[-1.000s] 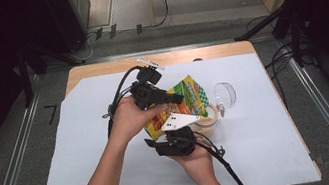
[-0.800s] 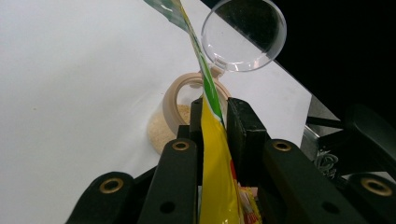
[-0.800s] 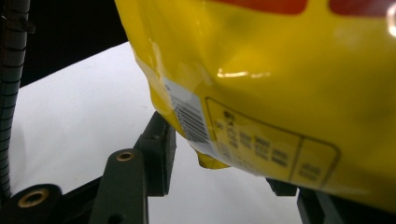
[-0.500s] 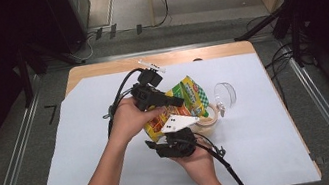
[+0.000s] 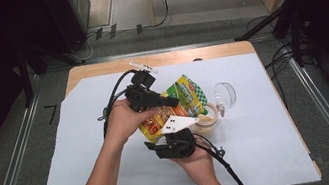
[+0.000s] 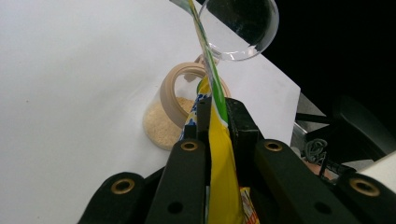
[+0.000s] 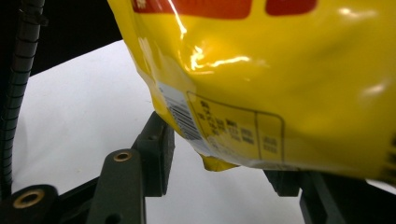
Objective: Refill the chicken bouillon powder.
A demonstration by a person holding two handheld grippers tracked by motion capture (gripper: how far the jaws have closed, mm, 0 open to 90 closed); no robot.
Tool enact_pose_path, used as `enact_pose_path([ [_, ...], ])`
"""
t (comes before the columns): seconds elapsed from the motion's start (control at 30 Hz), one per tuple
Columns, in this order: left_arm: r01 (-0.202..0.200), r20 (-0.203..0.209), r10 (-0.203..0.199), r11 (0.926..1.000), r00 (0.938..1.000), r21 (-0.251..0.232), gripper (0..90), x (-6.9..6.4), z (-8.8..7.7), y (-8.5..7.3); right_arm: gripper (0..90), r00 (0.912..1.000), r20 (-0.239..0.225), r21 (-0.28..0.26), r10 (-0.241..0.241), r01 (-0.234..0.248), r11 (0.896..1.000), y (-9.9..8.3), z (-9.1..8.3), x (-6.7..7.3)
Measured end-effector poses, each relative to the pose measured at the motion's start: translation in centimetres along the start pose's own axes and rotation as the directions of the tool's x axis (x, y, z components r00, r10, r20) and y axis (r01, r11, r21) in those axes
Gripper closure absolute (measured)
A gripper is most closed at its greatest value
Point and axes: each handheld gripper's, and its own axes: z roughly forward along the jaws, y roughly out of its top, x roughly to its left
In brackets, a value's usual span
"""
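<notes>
Table cover: white sheet (image 5: 86, 151) over wooden table (image 5: 98, 70).
Cables: black tangle (image 5: 288, 54) on floor, beyond table's far right corner.

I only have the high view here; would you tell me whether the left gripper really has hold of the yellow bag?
Observer: Yes. In the left gripper view, the left gripper is shut on the thin edge of the bag.
Operator: Thank you. What lies beyond the jaws?
Observer: An open jar with tan powder in it, and its clear lid is swung back.
Operator: And the other hand?
Observer: In the right gripper view, the bag's lower corner hangs between the jaws of the right gripper. The one jaw in sight stands clear of it.
</notes>
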Motion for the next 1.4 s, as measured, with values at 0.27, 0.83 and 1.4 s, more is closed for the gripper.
enact_pose_path([
  [0.27,0.006,0.034,-0.005,0.9997,0.9994,-0.023,87.6,0.3,-0.9,-0.3,50.0,1.0000,-0.002,-0.012,-0.006,0.006,1.000,0.0,-0.2,0.1],
  [0.83,0.009,0.088,-0.002,0.9963,0.9962,-0.085,88.4,1.1,-3.2,-1.1,47.5,0.9998,-0.017,-0.059,-0.004,0.003,0.998,0.2,-1.0,0.0],
  [1.4,0.034,0.120,-0.016,0.9878,0.9927,-0.152,89.4,1.9,-5.0,-1.9,47.3,0.9995,-0.027,-0.050,0.016,-0.017,0.999,0.1,-1.4,-0.4],
])
